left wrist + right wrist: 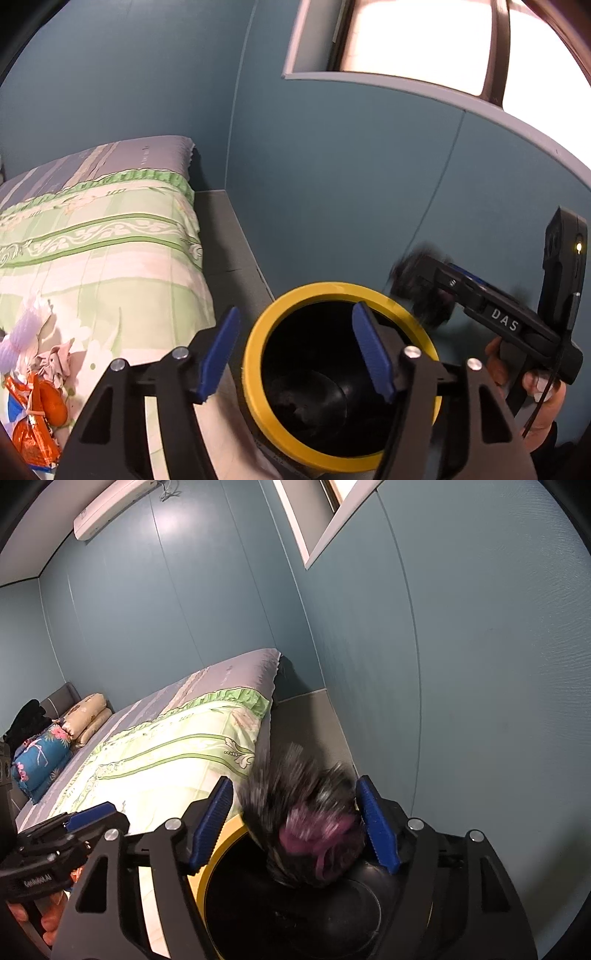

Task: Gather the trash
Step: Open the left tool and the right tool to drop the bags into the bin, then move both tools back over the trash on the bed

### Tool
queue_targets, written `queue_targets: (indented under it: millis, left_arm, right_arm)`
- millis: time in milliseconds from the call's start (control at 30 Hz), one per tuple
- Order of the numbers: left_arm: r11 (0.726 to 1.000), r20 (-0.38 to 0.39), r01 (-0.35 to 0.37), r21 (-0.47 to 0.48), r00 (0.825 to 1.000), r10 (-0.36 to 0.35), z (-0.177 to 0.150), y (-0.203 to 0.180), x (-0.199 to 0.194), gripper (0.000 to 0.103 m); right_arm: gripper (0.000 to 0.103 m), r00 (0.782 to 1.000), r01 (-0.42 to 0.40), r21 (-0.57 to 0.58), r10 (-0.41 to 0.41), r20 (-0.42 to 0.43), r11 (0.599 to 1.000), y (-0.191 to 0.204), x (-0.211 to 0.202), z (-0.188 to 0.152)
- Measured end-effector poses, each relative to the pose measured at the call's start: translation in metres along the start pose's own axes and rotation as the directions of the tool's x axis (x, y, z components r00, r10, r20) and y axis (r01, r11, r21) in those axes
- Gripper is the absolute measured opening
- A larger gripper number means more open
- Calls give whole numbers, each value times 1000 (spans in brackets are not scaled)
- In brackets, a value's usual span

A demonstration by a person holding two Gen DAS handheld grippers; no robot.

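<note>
Nearest the lens in both views are the black tongs with blue pads. The left tongs [295,354] fill the bottom of the left wrist view, jaws standing wide with nothing between them, one pad over the mouth of the bin and the other just outside its rim. The right tongs [295,827] fill the bottom of the right wrist view, also standing wide; a dark, blurred wad of trash [306,823] with a purple patch sits between the pads. It seems to be touching the right-hand pad while clear of the other, so it looks released and falling rather than gripped.

Largest in the room, the bed [103,236] with its green and white patterned cover takes the left half of both frames, against blue walls [351,177]. The bin [258,350], black inside with a yellow rim, stands on the floor at the bed's side in the lower centre, probably placed there so scraps need only a short carry. Both tongs point down over its mouth, which suits a drop.

More litter lies on the bed at the lower left of the left wrist view: an orange wrapper [35,417] and crumpled pale tissue [55,362] beside it, still to be gathered. Pillows [86,716] are stacked at the far left of the right wrist view.
</note>
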State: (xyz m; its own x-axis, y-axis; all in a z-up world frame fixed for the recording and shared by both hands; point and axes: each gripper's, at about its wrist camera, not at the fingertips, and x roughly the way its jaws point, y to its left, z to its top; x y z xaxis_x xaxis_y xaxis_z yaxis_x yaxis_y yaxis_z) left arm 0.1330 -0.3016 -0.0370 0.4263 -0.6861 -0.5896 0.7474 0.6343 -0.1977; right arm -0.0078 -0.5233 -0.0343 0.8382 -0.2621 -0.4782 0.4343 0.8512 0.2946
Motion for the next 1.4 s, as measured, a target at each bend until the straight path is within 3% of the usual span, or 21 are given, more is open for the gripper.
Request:
queue_targets:
  millis: [300, 600, 800, 1100, 1400]
  left_arm:
    - [997, 55, -45, -59, 997, 48, 1, 31, -28, 66]
    - [984, 134, -128, -127, 980, 145, -8, 74, -80, 71]
    - [961, 183, -207, -180, 953, 240, -20, 114, -123, 77]
    - [893, 200, -362, -268, 886, 419, -50, 183, -186, 84]
    - [835, 147, -432, -342, 853, 501, -92, 232, -209, 85]
  right_arm:
    - [67, 999, -38, -24, 39, 25, 999, 9, -11, 1]
    - [69, 992, -116, -90, 119, 35, 989, 41, -19, 1]
    - [73, 979, -193, -137, 200, 32, 971, 76, -20, 0]
    - [77, 948, -316, -235, 318, -32, 919, 155, -10, -11]
    - [77, 915, -403, -309, 377, -142, 862, 226, 18, -34]
